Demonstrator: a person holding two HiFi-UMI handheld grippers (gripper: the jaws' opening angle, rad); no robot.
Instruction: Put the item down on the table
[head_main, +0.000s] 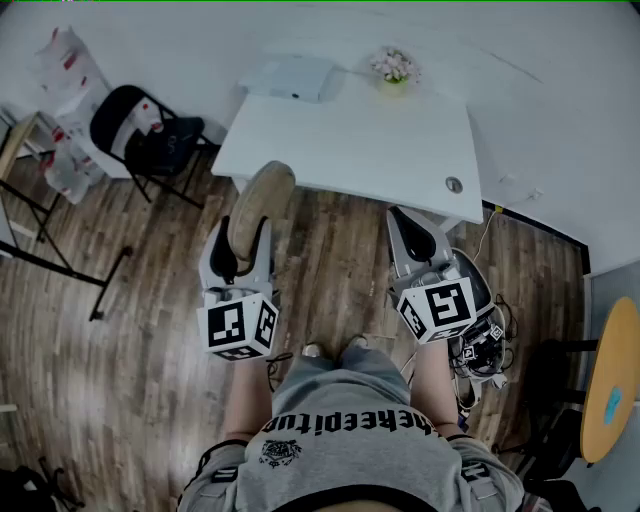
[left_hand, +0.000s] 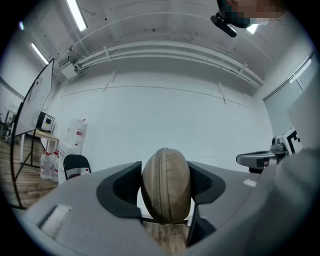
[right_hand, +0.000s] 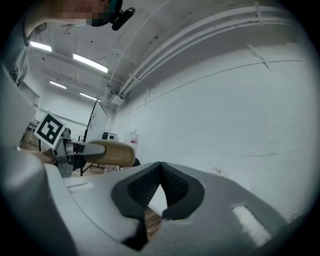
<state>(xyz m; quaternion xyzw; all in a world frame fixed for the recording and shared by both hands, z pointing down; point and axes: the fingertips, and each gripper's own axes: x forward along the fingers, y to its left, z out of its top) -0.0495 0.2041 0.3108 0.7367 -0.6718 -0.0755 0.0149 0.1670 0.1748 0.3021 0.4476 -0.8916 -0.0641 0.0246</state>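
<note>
Left gripper (head_main: 240, 250): jaws clamped on 1 tan oval zip case (left_hand: 166, 184), held on edge above the wood floor (head_main: 330, 250), just short of the white table (head_main: 350, 150). Right gripper (right_hand: 160, 175): jaws together, nothing between them. At the table's far edge: 1 white box (head_main: 292, 77), 1 flower pot (head_main: 395, 67).

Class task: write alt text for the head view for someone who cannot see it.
Seen from above, the left tool grips a tan oval case above the wood floor, in front of a white table. The right tool, beside it, is shut and empty. A white box and flowers sit at the table's far edge.
</note>
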